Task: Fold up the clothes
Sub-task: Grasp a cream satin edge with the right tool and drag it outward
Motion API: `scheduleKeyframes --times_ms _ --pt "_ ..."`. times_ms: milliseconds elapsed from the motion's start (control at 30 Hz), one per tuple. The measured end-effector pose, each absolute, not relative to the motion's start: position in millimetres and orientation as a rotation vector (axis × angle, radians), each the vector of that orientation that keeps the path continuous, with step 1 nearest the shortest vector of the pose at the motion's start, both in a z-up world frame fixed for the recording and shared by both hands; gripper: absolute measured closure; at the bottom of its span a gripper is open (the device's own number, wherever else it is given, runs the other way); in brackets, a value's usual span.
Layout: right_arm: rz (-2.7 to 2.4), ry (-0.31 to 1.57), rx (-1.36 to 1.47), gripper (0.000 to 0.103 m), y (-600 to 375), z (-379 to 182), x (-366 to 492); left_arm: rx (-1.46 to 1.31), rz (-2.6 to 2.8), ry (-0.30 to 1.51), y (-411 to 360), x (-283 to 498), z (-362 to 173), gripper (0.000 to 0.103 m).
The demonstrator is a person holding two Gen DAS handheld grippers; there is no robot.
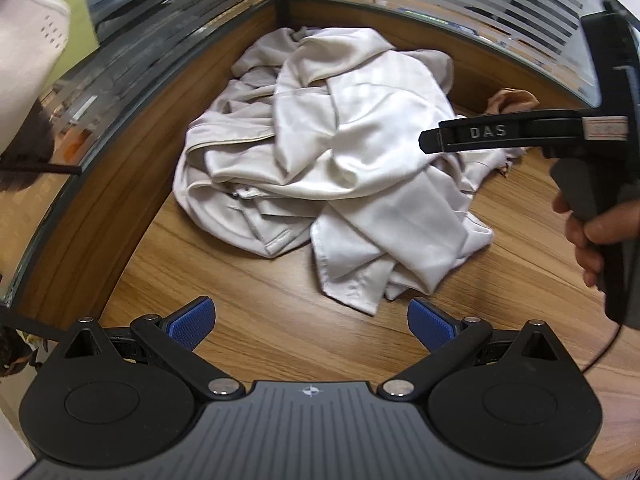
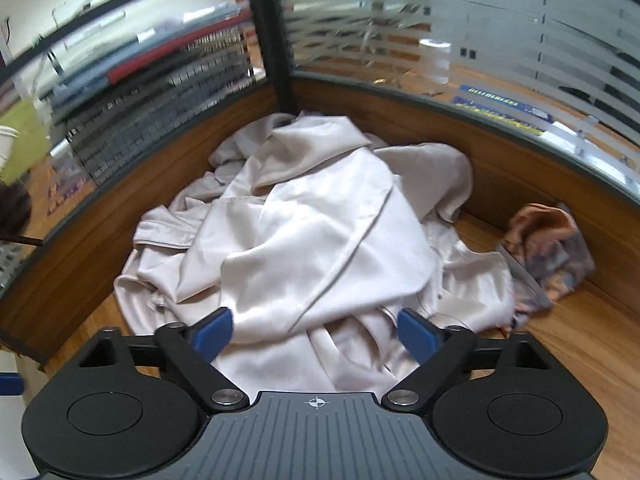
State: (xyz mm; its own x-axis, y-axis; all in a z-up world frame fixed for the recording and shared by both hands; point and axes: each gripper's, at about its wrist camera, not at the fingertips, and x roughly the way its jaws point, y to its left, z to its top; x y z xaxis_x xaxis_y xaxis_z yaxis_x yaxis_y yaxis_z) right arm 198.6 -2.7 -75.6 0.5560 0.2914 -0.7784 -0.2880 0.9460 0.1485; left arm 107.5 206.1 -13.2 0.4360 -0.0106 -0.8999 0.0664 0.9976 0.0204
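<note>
Two grippers hang over the wooden desk, each with its blue pads spread wide and nothing between them: the left gripper sits back over bare wood just short of the cloth, while the right gripper is low over the near edge of the pile, its pads straddling a fold without, as far as I can tell, touching it. That spacing looks like a pose for picking out an edge or a corner. Beyond them the pale satin clothes lie in a crumpled heap pushed into the desk's corner, against the wooden skirting below the frosted glass partition; nothing there is laid flat or squared, so no fold is to be seen. How many garments make up the heap is hard to say, since seams, a collar-like flap and loose ends cross one another. To the right of the heap a smaller orange patterned cloth is bunched against the wall, part of it blurred. In the left view the right tool's body is cut off at the frame edge, with a hand round its handle.
</note>
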Motion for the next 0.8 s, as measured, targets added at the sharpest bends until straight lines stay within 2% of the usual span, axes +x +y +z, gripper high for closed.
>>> scheduleKeyframes --times_ms 200,300,367,433,800 --pt "0.352 0.941 -0.013 0.022 11 -98 231 0.024 -0.035 1.119 218 114 -18 0.0" --pt "0.358 0.955 -0.028 0.034 17 -108 246 0.037 -0.03 1.119 218 116 -20 0.0" --pt "0.374 0.971 -0.022 0.075 17 -111 252 0.046 -0.024 1.119 217 118 -22 0.0" --pt "0.389 0.982 0.001 0.097 15 -113 257 0.049 -0.024 1.117 215 120 -24 0.0" --pt "0.337 0.916 0.079 0.1 -58 -76 191 0.062 -0.028 1.105 203 129 -29 0.0"
